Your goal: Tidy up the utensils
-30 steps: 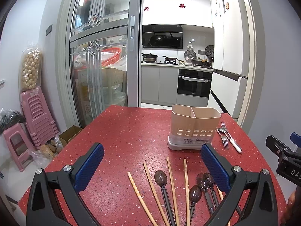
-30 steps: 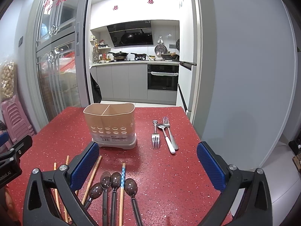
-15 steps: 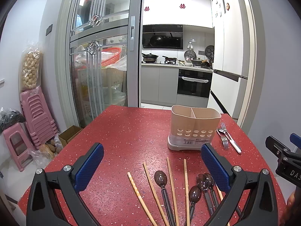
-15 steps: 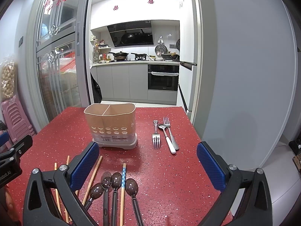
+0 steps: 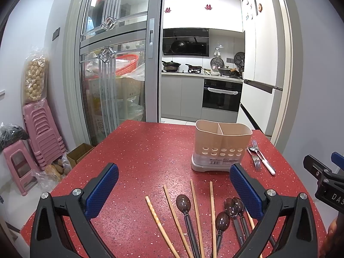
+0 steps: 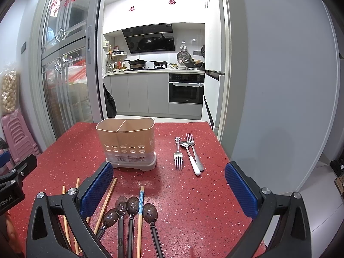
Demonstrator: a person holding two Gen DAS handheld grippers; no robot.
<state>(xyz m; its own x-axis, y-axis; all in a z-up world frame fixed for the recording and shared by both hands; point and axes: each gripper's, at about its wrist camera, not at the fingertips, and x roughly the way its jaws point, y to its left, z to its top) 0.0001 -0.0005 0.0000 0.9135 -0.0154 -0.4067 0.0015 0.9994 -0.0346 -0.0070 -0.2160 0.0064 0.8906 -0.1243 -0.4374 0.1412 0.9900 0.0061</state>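
Both hand-held grippers hover with jaws spread wide and nothing between them above a red speckled table (image 5: 139, 150): the left gripper (image 5: 174, 185) over the near left part, the right gripper (image 6: 169, 180) over the near right part

A beige two-compartment utensil holder (image 5: 221, 148) stands upright on a grey base toward the far side of the table, ahead of both grippers and well apart from their fingertips; in the right wrist view it sits left of centre, beyond that gripper's left finger (image 6: 96, 189)

Wooden chopsticks (image 5: 194, 212) lie loose on the near table, fanned out below the left gripper's open span, with one blue-patterned chopstick (image 6: 140, 212) lying among the spoons in the right wrist view

Four dark spoons (image 6: 129, 206) rest bowls-forward beside the chopsticks, just inside the right gripper's left finger and close to the left gripper's right finger (image 5: 245, 189)

To the right of the holder, two metal forks (image 6: 178, 157) and a white-handled spoon (image 6: 190, 157) lie side by side, ahead of the right gripper and between its fingers in that view
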